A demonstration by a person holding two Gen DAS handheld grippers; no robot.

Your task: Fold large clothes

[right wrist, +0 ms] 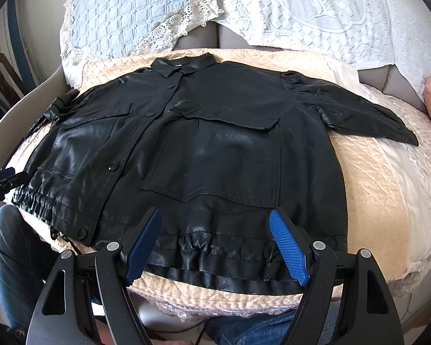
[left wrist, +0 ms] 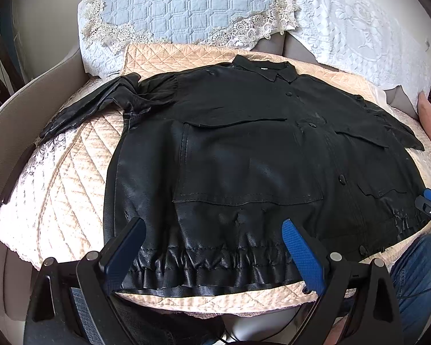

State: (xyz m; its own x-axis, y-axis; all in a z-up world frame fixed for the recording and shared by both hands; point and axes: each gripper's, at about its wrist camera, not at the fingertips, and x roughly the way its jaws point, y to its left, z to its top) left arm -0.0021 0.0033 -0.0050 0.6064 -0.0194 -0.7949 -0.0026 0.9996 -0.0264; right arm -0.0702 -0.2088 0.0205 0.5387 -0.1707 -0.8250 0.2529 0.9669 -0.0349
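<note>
While both tools [left wrist: 212,256] [right wrist: 215,247] hover spread wide, black jacket [left wrist: 244,149] lies flat ahead, gathered hem nearest.

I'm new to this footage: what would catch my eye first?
A glossy black jacket lies spread flat, front up, across a peach quilted cover, collar away from the cameras. Near its gathered hem both blue-padded tools, left tool and right tool, are open.

Left gripper [left wrist: 212,224]: jaws spread wide, lower centre of its view, holding nothing. Right gripper [right wrist: 215,215]: jaws likewise apart, lower centre, gripping nothing.
</note>
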